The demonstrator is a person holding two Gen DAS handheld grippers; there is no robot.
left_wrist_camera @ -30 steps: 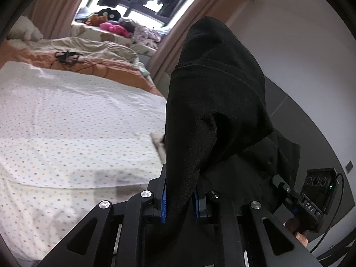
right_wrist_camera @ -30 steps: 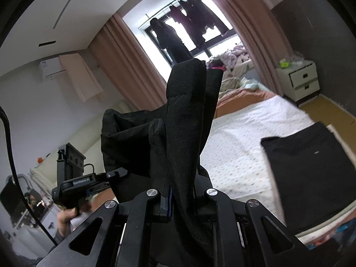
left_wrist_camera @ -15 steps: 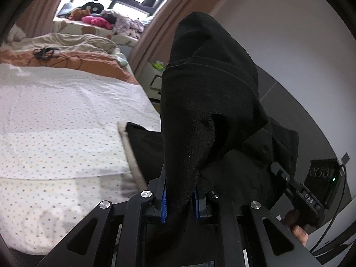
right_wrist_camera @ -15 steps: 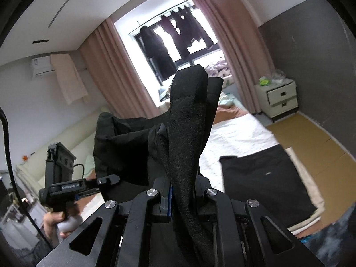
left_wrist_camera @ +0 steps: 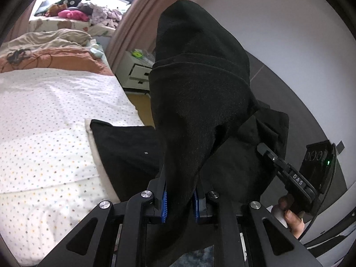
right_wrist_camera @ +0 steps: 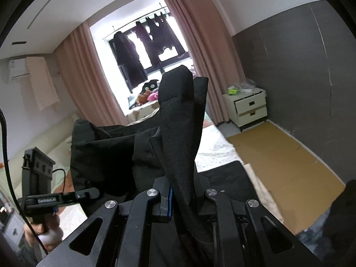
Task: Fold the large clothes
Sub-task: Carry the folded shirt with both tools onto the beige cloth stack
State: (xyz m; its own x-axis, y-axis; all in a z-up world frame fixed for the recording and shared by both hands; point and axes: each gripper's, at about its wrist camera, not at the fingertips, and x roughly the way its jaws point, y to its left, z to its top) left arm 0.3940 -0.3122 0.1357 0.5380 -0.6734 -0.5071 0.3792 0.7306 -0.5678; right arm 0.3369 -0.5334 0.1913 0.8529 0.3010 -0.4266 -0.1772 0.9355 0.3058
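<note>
both grippers clamped on the same black garment [left_wrist_camera: 200, 102], left gripper [left_wrist_camera: 179, 197] and right gripper [right_wrist_camera: 183, 197] each pinching a bunched, matte, softly creased edge, held up over the bed [left_wrist_camera: 44, 115]. dotted white sheet, second black cloth [left_wrist_camera: 124, 151] flat on it. only right view: nightstand [right_wrist_camera: 247, 106] fully, cardboard floor [right_wrist_camera: 284, 155], pink curtains [right_wrist_camera: 89, 75].

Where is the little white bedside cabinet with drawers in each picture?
Left wrist view: the white bedside cabinet sits upper middle, just left of the held black garment.
Right wrist view: it stands at the right, against the grey wall.
Shared landmark: the pink curtain right beside it.
</note>
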